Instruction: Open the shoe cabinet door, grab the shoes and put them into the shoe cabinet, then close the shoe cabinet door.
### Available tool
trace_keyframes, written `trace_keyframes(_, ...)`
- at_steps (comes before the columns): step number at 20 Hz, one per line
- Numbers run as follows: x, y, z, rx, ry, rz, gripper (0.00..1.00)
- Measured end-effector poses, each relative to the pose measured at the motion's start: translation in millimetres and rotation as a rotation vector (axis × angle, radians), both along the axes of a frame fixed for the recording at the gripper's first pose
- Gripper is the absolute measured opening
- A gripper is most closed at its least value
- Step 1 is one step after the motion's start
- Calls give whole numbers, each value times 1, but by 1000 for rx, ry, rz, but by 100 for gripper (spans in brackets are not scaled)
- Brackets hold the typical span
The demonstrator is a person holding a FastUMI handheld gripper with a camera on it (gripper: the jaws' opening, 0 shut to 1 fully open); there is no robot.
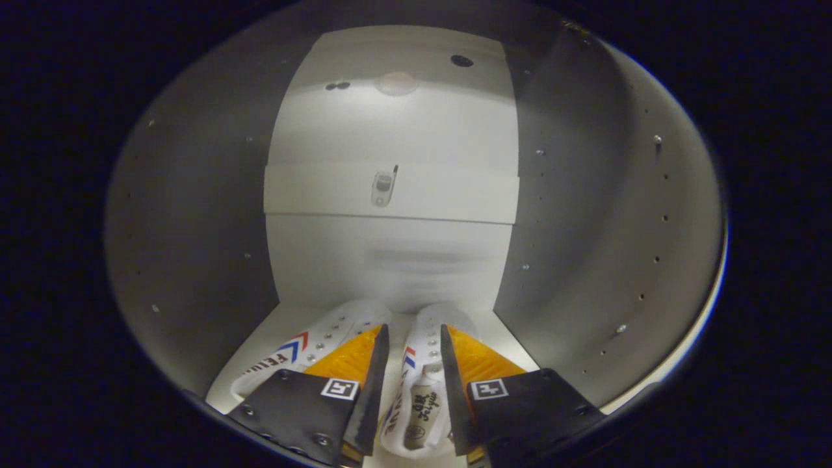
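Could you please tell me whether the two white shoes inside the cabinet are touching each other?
Cannot tell. In the gripper view the left shoe and right shoe lie close on the cabinet shelf, but a finger of the hand-held gripper covers where they would meet.

The claw [411, 335] on the hand-held rig: two flat, wedge-shaped fingers that taper toward narrow far tips, each backed near the camera by a dark angular mounting plate [296, 413]. Small round screws [322, 439] stud the plates along their near edges. A square white tag with a black coded pattern [339, 389] sits at the inner far corner of the left plate, a matching one [489, 389] on the right. The finger blades stand parted.
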State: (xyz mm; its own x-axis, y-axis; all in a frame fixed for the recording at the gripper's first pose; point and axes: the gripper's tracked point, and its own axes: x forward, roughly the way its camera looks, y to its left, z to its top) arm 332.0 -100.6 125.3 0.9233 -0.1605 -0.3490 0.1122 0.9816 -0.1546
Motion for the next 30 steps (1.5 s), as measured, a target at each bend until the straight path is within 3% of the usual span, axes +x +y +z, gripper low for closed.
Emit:
trace_keyframes(7,-41,21,21,-1,-21,6,48)
trace_keyframes(16,-123,43,56,2,-58,-22,48)
trace_keyframes(30,-266,30,145,-14,-255,-115,48)
